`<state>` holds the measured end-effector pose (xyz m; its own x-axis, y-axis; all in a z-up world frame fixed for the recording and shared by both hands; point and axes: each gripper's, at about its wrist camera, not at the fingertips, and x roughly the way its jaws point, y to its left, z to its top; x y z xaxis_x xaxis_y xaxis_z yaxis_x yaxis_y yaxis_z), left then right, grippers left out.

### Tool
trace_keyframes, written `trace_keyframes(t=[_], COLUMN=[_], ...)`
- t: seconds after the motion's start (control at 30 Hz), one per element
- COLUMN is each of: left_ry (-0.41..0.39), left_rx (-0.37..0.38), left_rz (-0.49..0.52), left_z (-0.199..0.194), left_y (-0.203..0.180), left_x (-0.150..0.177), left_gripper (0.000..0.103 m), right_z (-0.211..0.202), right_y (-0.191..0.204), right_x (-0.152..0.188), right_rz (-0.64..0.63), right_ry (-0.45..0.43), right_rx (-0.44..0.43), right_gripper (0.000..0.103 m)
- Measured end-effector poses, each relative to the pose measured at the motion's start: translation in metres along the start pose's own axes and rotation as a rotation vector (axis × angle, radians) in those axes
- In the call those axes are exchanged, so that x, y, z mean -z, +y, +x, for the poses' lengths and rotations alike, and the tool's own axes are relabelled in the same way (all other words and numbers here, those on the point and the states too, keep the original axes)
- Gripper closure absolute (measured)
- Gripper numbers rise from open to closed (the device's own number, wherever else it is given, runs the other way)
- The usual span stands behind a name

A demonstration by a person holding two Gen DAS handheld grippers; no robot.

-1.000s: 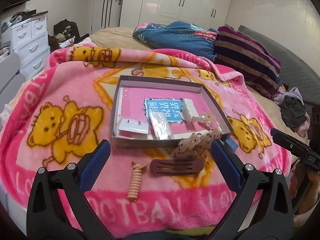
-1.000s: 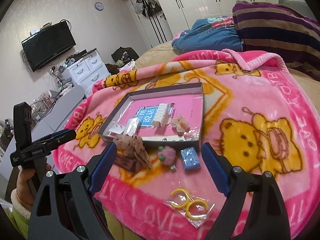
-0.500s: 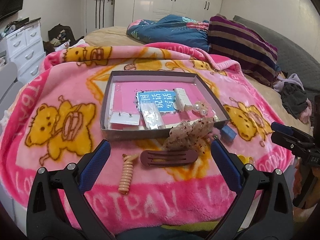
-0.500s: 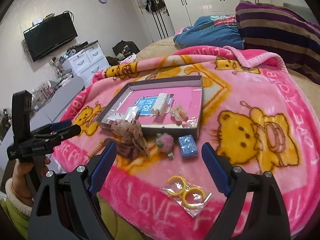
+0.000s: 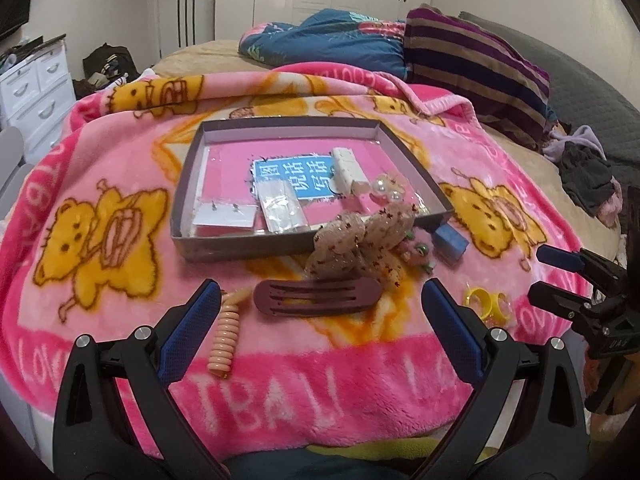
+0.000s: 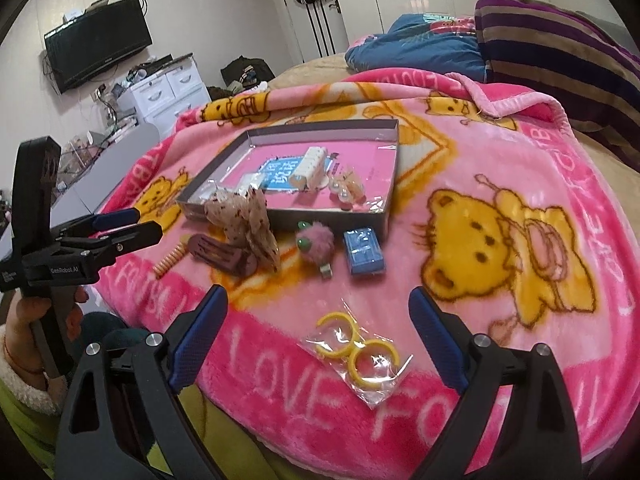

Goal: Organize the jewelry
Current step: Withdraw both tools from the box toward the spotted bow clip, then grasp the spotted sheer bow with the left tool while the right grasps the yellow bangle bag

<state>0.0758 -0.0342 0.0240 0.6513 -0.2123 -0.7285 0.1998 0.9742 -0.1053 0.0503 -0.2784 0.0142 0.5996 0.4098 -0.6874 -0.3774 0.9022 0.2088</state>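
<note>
- The left gripper [image 5: 320,300] stands wide open and empty over the blanket's near edge; the maroon hair clip [image 5: 317,297] lies flat between its blue pads, touching neither.
- The peach coil hair tie [image 5: 225,334] lies just beside the left pad, nearer it than a second ago.
- The right gripper [image 6: 318,312] also gapes wide with nothing in it; its jaws have just been opening a little further. The bagged yellow rings [image 6: 356,354] lie between its pads on the pink blanket [image 6: 500,184], closer under the jaws than before.
- Both views have sunk nearer the blanket since the earlier frames.
- Beyond the clip sits the sequined bow [image 5: 360,240], leaning against the tray's near wall, with the pink pom-pom clip [image 6: 316,242] and the blue box [image 6: 363,251] to its right.
- The shallow tray [image 5: 188,184] holds earring cards, a sachet, a white piece and pearl earrings; its far half is bare.
- Open blanket lies left and right of the tray; the blanket edge drops away just below both grippers.
</note>
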Motion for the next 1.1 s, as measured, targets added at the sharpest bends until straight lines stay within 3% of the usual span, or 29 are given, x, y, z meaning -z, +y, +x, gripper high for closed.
trace_keyframes(t=[0.53,1.1], left_ry=[0.064,0.125], left_rx=[0.013,0.029], left_rz=[0.004,-0.045], left_z=[0.028,0.082], left_y=[-0.009,-0.012], left_x=[0.007,-0.011], left_gripper=[0.009,0.009], right_z=[0.036,0.067], right_y=[-0.001,-0.005], right_x=[0.029,0.041], right_rz=[-0.131,-0.174], right_ry=[0.126,0.18], right_rx=[0.103,0.118], right_gripper=[0.011,0.011])
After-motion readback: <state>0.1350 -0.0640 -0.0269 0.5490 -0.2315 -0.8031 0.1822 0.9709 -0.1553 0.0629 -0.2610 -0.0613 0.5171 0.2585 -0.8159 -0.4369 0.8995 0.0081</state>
